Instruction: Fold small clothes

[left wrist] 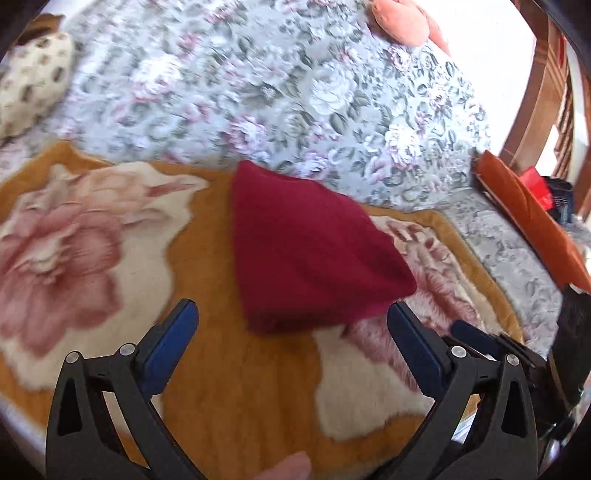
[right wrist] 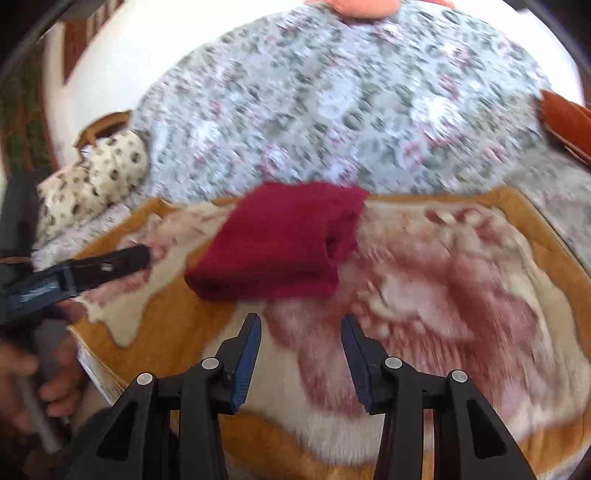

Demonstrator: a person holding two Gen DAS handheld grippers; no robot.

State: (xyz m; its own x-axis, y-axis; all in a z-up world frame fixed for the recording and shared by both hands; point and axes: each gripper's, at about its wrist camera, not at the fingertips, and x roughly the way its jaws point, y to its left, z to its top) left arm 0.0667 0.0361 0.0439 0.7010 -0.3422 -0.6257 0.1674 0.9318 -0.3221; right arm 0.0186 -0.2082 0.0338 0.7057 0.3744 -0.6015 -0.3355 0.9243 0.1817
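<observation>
A dark red folded cloth (left wrist: 306, 251) lies on an orange blanket with big pink flowers (left wrist: 236, 387). It also shows in the right wrist view (right wrist: 280, 240), folded into a compact bundle. My left gripper (left wrist: 291, 310) is open and empty, just in front of the cloth's near edge. My right gripper (right wrist: 301, 323) is open and empty, a little short of the cloth. The left gripper shows at the left of the right wrist view (right wrist: 110, 266), beside the cloth.
The blanket (right wrist: 480, 295) lies on a grey floral bedspread (left wrist: 295, 92). A cream patterned pillow (left wrist: 29, 77) is at the left. An orange cushion (left wrist: 402, 18) is at the far end. An orange-red object (left wrist: 532, 218) lies at the right edge.
</observation>
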